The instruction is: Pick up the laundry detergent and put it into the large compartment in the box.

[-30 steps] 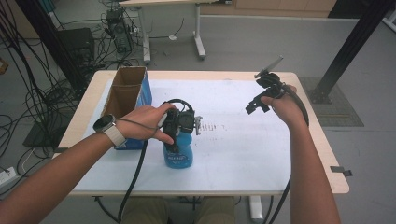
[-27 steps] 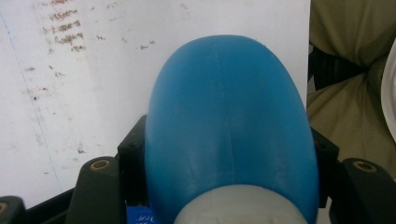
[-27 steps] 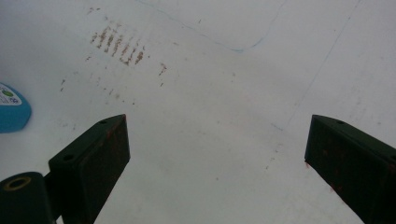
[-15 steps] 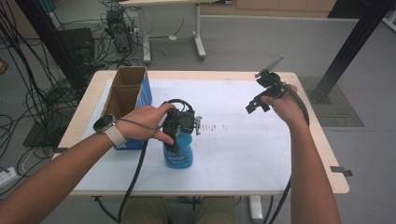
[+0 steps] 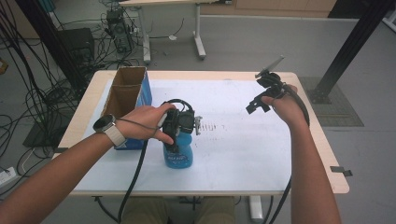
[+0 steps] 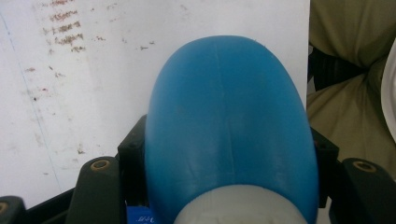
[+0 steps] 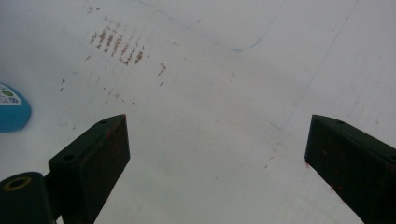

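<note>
I see my left tool clamped on a blue bottle that stands upright on the white tabletop, a little left of centre and toward the near edge. In the left gripper view the bottle's rounded blue body sits between the two black jaws, which press against its sides, with a pale grey part of the bottle at the bottom of that view. The jaws are drawn in as far as the bottle's width allows. My left hand grips the tool from above, and its black cable hangs down over the near edge of the tabletop.

My right tool is held up off the tabletop toward the far right corner, well apart from the bottle. In the right gripper view its two black jaws stand wide apart with nothing between them, over bare white surface marked with faint reddish scuffs. A sliver of the blue bottle appears at that view's left edge.

An open cardboard box with a blue side stands at the left of the tabletop, just beside my left hand.
</note>
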Tool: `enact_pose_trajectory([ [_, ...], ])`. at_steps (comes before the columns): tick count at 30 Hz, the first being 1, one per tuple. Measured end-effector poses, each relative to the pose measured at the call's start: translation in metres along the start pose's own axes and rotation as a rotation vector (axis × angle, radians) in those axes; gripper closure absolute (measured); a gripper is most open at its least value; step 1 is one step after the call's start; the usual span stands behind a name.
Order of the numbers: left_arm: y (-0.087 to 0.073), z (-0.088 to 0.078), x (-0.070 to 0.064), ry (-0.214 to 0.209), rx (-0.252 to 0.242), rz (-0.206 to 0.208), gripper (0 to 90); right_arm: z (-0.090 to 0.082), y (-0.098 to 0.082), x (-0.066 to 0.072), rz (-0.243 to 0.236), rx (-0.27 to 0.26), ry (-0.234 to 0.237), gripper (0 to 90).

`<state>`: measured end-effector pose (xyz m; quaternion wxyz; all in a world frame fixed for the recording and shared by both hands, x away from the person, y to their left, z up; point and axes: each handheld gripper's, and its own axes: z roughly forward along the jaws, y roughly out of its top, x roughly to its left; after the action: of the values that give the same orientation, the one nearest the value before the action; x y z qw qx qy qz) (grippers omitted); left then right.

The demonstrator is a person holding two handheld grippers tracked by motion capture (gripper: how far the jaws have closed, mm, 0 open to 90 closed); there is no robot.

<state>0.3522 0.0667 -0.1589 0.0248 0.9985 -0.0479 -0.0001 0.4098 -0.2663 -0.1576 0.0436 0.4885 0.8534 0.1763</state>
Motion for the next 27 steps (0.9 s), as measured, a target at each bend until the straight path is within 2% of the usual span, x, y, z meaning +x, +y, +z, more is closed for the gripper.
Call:
enact_pose_trajectory([
  [27,-0.0004,0.0,-0.0011,0.003,-0.003,0.005,37.1,0.0017,0.0013,0.0005,-0.005,0.001,0.002,6.6],
])
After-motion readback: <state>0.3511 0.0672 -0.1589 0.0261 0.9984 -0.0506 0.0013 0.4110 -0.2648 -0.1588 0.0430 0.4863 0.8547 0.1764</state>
